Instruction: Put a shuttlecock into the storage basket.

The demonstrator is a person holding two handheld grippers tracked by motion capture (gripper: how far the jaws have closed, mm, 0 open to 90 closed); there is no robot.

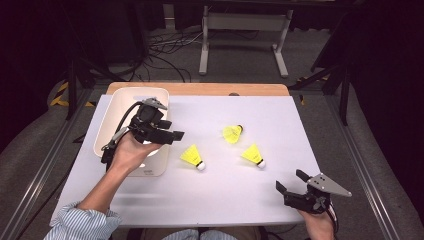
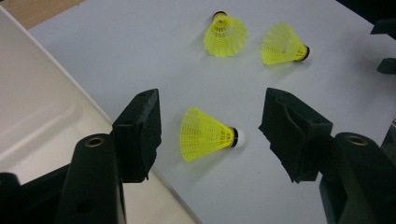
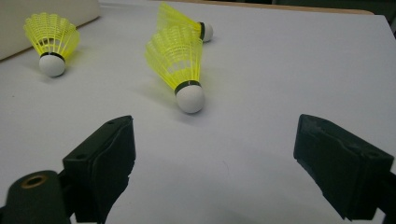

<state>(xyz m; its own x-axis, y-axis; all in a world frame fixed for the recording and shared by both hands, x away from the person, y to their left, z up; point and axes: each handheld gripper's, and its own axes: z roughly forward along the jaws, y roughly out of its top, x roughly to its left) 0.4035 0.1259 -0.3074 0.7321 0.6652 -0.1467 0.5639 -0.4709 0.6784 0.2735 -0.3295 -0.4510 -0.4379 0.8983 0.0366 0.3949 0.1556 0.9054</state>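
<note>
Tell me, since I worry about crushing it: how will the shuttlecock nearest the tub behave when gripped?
The shuttlecock has a thin mesh skirt, so it probably flexes and weighs little. Lying on its side with a round white tip, it may roll in an arc if nudged.

Left tool (image 1: 172,131), at centre left of the high view, gapes wide, held level; right tool (image 1: 289,182), lower right, also gapes, empty.

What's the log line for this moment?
left gripper: open, over nearest shuttlecock | right gripper: open, idle | bin: beside left gripper
</note>
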